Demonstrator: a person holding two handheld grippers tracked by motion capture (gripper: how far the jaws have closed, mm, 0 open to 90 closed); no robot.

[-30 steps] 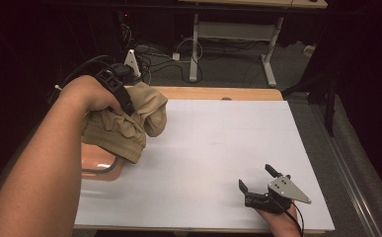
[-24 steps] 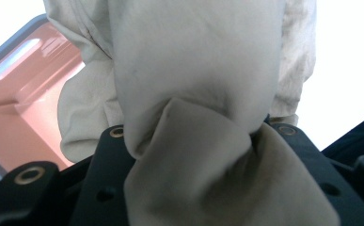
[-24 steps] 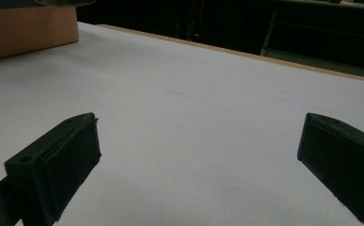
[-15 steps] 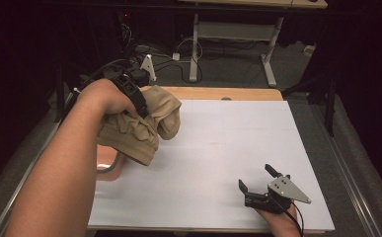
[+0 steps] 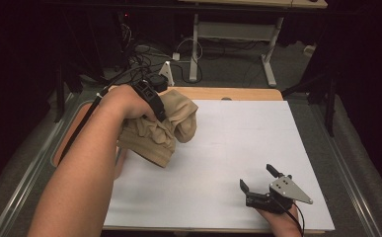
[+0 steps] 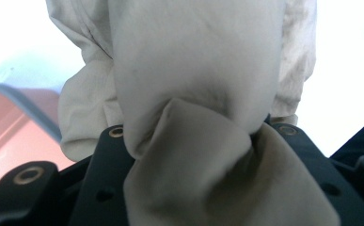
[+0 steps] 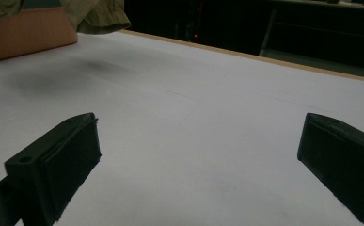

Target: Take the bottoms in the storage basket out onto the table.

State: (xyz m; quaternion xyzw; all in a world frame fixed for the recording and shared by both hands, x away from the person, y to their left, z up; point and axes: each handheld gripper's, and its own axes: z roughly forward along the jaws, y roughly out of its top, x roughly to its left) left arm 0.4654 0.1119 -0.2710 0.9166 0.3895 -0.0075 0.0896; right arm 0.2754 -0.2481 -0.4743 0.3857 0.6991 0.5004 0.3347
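Landmark: the white sheet that covers most of the table top. Left gripper is held above the sheet's far left corner, the forearm crossing the sheet's left edge from the near side. Its jaws are clamped on a bunched tan cloth; in the left gripper view a fold of that cloth is pinched between the two black jaws and spills over both of them toward the camera. The cloth hangs off the gripper in a loose, crumpled bundle, clear of the sheet; its lowest folds sit over the sheet's left margin. One rounded lobe of fabric points toward the sheet's middle. A dim shadow lies on the sheet below it, seen in the right gripper view, where a corner of the cloth shows at the top left. Bare orange-brown table shows as a strip beyond the sheet's far edge and again at its left edge under the cloth. Right gripper rests near the sheet's near right corner, grey three-cornered plate on top, cable trailing back toward the hand. Its jaws stand wide apart with nothing between them, just plain sheet. Well apart from the cloth.
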